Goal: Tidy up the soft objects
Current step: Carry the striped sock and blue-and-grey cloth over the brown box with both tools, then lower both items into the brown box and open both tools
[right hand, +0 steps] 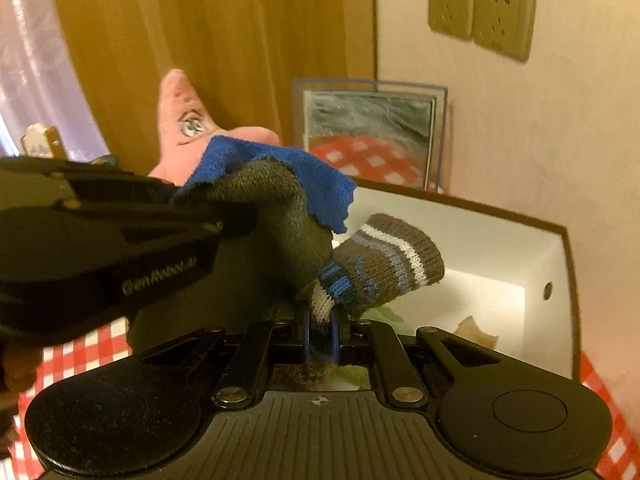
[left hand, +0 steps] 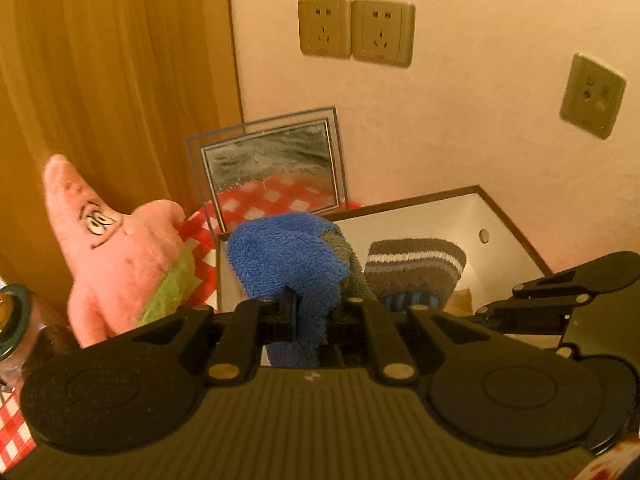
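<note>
My left gripper [left hand: 316, 312] is shut on a fluffy blue and grey cloth [left hand: 288, 256], which bulges above the fingers and hangs down between them. My right gripper [right hand: 320, 328] is shut on a brown knitted sock [right hand: 384, 264] with white and blue stripes. Both are held over the near left part of an open white box [right hand: 500, 232] with a brown rim. In the right wrist view the left gripper [right hand: 224, 222] comes in from the left with the cloth [right hand: 280, 200] draped over its tip. The sock [left hand: 416, 268] and right gripper [left hand: 478, 312] show to the right in the left wrist view.
A pink starfish plush [left hand: 116, 248] stands left of the box on a red-and-white checked tablecloth [right hand: 600, 400]. A glass picture frame [left hand: 272, 160] leans on the wall behind the box. The box holds a beige scrap [right hand: 476, 330]. An orange curtain [left hand: 100, 60] hangs at the left.
</note>
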Demonstrator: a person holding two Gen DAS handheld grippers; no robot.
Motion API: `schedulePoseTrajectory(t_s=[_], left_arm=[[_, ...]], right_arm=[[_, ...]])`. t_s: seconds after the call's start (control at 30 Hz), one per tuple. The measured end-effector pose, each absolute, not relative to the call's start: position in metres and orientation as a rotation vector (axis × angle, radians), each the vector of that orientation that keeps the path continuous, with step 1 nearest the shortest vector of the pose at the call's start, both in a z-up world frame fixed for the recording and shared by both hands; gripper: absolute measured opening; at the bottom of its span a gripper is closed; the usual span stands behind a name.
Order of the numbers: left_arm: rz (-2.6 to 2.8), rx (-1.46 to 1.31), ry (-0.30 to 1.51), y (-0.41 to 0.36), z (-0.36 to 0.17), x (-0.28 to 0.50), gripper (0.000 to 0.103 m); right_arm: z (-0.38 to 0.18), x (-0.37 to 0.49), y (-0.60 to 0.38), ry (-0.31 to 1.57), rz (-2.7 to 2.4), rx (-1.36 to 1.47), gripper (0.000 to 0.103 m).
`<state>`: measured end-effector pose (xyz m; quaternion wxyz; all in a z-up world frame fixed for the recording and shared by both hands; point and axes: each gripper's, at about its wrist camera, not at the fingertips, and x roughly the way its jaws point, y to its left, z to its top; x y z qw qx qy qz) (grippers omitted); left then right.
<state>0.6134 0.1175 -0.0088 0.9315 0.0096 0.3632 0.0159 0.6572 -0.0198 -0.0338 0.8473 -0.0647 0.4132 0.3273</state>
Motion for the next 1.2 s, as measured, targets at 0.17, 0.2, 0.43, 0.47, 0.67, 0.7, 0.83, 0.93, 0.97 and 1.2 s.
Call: schedulePoseTrajectory(t_s=[0.17,0.2,0.43,0.47,0.67,0.7,0.83,0.93,0.97,1.2], left_arm=[[0.018,-0.03,0.784,0.126,-0.023,0.64,0.029],[0.018,-0.05,0.795,0.13,-0.025,0.645,0.037],[0.002,-0.073,0.792,0.138,-0.022,0.654,0.043],[0.002,-0.069,0.791,0.139,-0.021,0.653,0.043],[0.028,-0.105,0.783,0.147,-0.013,0.635,0.043],[0.03,-0.113,0.776,0.148,-0.01,0.63,0.043],[0.037,-0.129,0.754,0.147,0.001,0.604,0.043],[0.037,-0.137,0.741,0.143,0.009,0.582,0.043],[0.038,-0.137,0.738,0.14,0.012,0.573,0.043],[0.061,-0.162,0.714,0.126,0.026,0.514,0.043]], right_arm=[[-0.041,0.684,-0.019,0.928,0.647,-0.05,0.016],[-0.043,0.688,-0.017,0.942,0.643,-0.033,0.02],[-0.04,0.698,-0.02,0.937,0.613,0.018,0.058],[-0.04,0.698,-0.021,0.946,0.609,0.023,0.058],[-0.031,0.688,-0.033,0.945,0.609,0.037,0.058],[-0.029,0.685,-0.035,0.942,0.613,0.037,0.058],[-0.018,0.666,-0.047,0.916,0.629,0.045,0.058],[-0.008,0.649,-0.057,0.892,0.646,0.057,0.058],[-0.005,0.643,-0.06,0.883,0.652,0.059,0.058],[0.015,0.588,-0.077,0.782,0.699,0.02,0.058]])
